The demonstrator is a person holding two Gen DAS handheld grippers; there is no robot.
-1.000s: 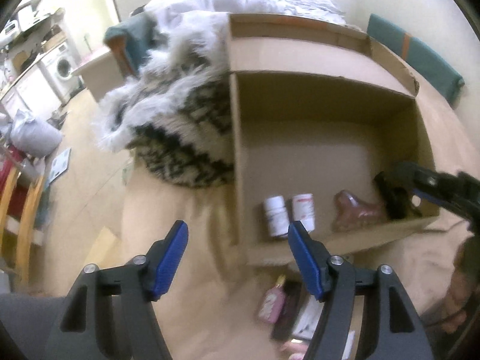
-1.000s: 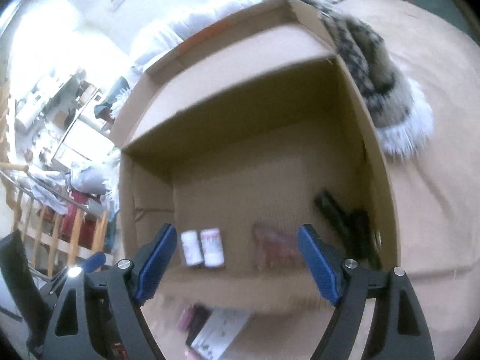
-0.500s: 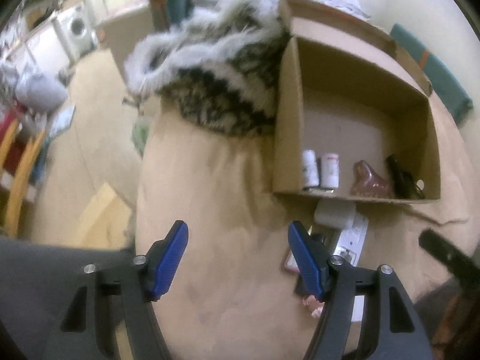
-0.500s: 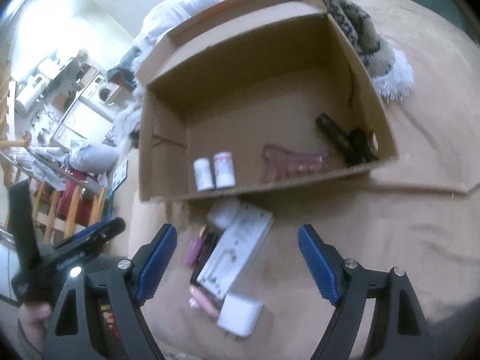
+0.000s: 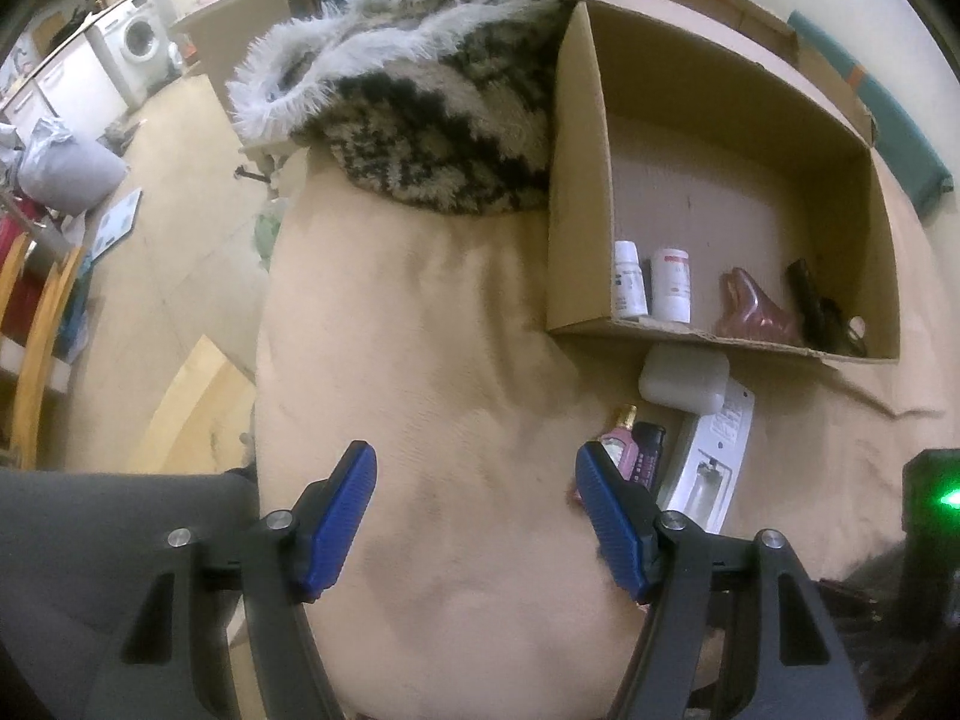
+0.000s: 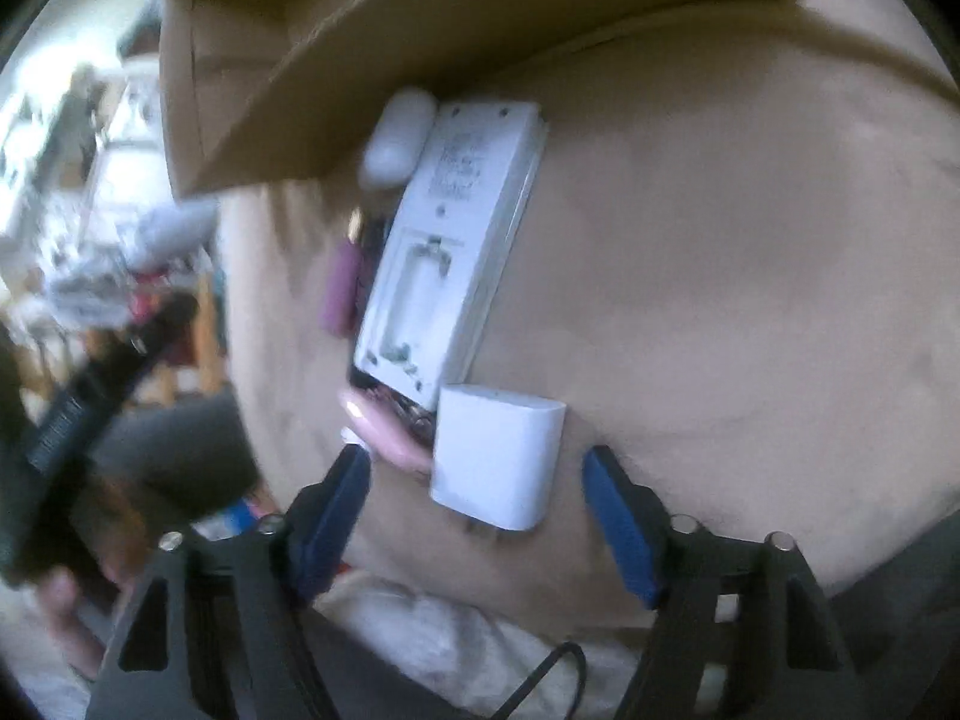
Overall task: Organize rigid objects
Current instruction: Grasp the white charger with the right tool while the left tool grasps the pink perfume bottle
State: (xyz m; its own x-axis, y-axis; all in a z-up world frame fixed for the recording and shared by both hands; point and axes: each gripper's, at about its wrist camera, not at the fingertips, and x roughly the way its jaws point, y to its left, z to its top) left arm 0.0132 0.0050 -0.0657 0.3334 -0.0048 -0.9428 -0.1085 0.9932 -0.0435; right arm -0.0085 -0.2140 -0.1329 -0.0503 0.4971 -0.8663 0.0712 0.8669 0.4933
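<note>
An open cardboard box (image 5: 576,180) lies on a beige blanket (image 5: 420,360) and holds two white bottles (image 5: 651,288), a brown glossy object (image 5: 753,315) and a black object (image 5: 816,306). In front of it lie a white case (image 5: 684,381), a flat white package (image 6: 456,240), a pink bottle (image 5: 621,438) and a dark item (image 5: 648,459). My right gripper (image 6: 477,495) is open, its fingers either side of a white charger block (image 6: 495,456) without touching it. My left gripper (image 5: 477,507) is open and empty above the blanket.
A shaggy black-and-white throw (image 5: 432,102) lies left of the box. A pink tube (image 6: 384,429) lies beside the charger. The blanket's left edge drops to the floor, with a washing machine (image 5: 135,42) and wooden chairs (image 5: 36,312) beyond.
Both grippers have pulled back out of the box. The right one has dropped low over the loose items and now brackets the white charger block. Both stay open.
</note>
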